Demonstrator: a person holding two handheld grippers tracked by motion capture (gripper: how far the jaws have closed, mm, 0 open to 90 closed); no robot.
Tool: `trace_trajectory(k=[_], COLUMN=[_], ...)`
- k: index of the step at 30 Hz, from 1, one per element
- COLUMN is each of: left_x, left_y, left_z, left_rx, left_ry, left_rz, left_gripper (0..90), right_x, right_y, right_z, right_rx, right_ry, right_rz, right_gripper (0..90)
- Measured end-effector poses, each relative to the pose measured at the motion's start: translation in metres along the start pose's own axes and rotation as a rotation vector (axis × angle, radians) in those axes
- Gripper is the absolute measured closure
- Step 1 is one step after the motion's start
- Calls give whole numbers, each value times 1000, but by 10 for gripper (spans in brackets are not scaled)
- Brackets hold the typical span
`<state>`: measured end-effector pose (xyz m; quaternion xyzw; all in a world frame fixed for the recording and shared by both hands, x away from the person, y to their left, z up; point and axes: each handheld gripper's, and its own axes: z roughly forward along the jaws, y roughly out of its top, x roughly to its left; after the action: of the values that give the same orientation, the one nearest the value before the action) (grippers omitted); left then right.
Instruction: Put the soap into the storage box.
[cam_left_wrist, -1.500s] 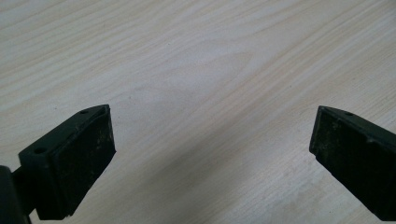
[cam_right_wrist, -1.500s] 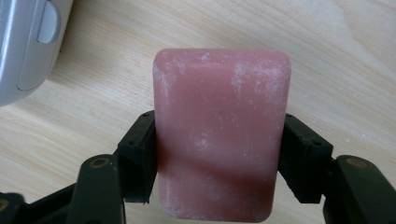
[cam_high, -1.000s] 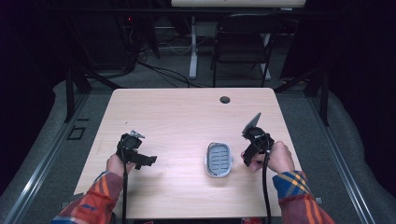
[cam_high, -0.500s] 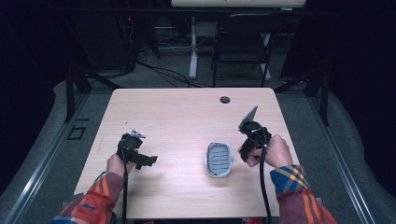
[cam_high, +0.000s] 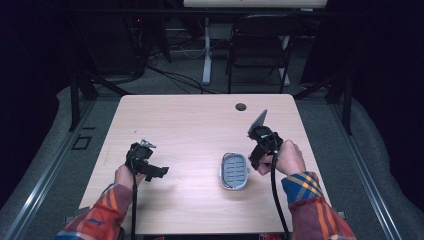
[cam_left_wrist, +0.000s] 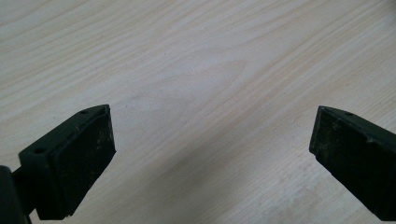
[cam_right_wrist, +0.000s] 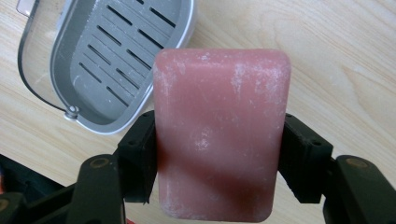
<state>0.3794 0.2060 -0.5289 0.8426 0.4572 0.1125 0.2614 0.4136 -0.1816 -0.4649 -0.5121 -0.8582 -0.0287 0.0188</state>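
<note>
Sleeves of plaid cloth come in at the near edge of the table (cam_high: 200, 125), one forearm on each side. On the left, the left claw (cam_high: 159, 171) sits low over the wood close to the near left part of the table; in the left gripper view its two black pads (cam_left_wrist: 77, 161) stand wide apart with bare wood grain between them and nothing held. On the right, the right claw (cam_right_wrist: 217, 158) is clamped on a pink bar of soap (cam_right_wrist: 219, 130). The right gripper view shows the pads pressing the bar's two long sides near its lower half, with the bar standing up out of the jaws and its dusty white-flecked face toward the camera. In the high view the right claw (cam_high: 256, 150) is lifted off the table in the person's hand (cam_high: 285, 159), just to the right of a grey soap dish (cam_high: 234, 171). The dish lies flat on the table between the two hands, nearer the right one, its slotted floor empty. The soap is held just beside and above the dish, not touching it. Farther off, near the table's back edge, is a small dark round hole (cam_high: 241, 107). Beyond the table a dark chair (cam_high: 260, 45) stands on the floor.
</note>
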Motion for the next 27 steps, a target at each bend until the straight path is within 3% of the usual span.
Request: trace_trajectory(k=[7,8,10,15,16,18,19,27], left_x=[-1,-1,-1,-1,-1,-1,-1,-1], left_y=[1,1,1,1,1,1,1,1], left_z=[1,1,1,1,1,1,2,1], left_rx=[3,3,4,3,4,4,5,1], left_ry=[-2,-3,-4,-5,-5,-6,-6,-5], left_rz=[7,8,10,10,10,10,9,12], left_gripper=[2,2,2,3,3,2,2,2], right_x=[8,10,15,20,23,24,26,36], right_y=[8,13,14,21,21,22,27,35], right_z=[4,4,7,11,14,15,13,17], right_rx=[16,56,33,46,19,15,58,73], right_ry=[11,-3,3,-15,-3,-2,-18,-26], right_rz=[-24,-55,-32,-32,-5,-9,-41,-51], right_gripper=[373,373,372,372,372,372,372,372])
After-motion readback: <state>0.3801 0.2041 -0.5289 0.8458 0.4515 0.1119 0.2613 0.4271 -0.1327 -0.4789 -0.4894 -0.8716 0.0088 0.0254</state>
